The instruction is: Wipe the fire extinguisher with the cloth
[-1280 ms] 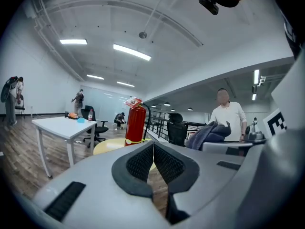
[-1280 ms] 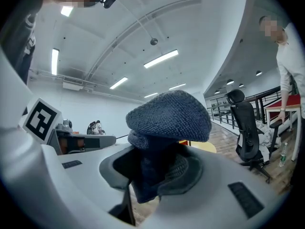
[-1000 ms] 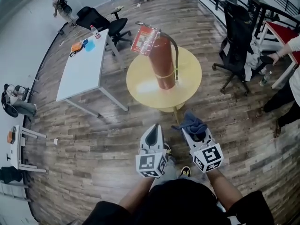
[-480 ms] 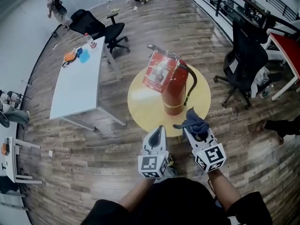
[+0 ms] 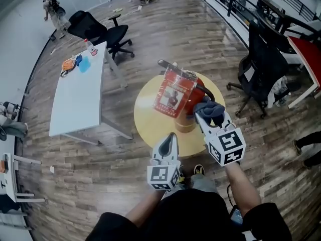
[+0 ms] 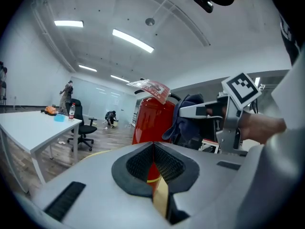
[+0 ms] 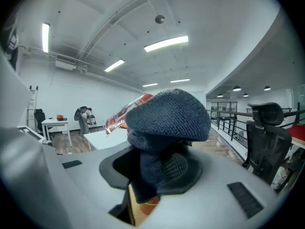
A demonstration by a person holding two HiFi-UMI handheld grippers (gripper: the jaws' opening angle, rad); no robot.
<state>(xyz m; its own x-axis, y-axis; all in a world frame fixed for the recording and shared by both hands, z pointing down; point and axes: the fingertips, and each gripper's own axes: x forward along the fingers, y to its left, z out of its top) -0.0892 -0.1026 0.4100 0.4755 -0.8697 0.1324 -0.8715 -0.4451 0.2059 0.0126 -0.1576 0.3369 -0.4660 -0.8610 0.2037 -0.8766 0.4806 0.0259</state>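
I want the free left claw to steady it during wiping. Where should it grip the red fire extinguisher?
Probably the black top handle of the red fire extinguisher, coming from the left: the upright cylinder looks too wide for the jaws, and the right claw with the dark blue cloth occupies the right side.

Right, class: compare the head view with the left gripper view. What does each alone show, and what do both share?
Head view only: the whole round yellow table under the fire extinguisher, and the marker cube on the left tool. Left gripper view only: the ceiling light strips. Both: the extinguisher, its tag, the white table, and the right tool shut on the dark blue cloth.
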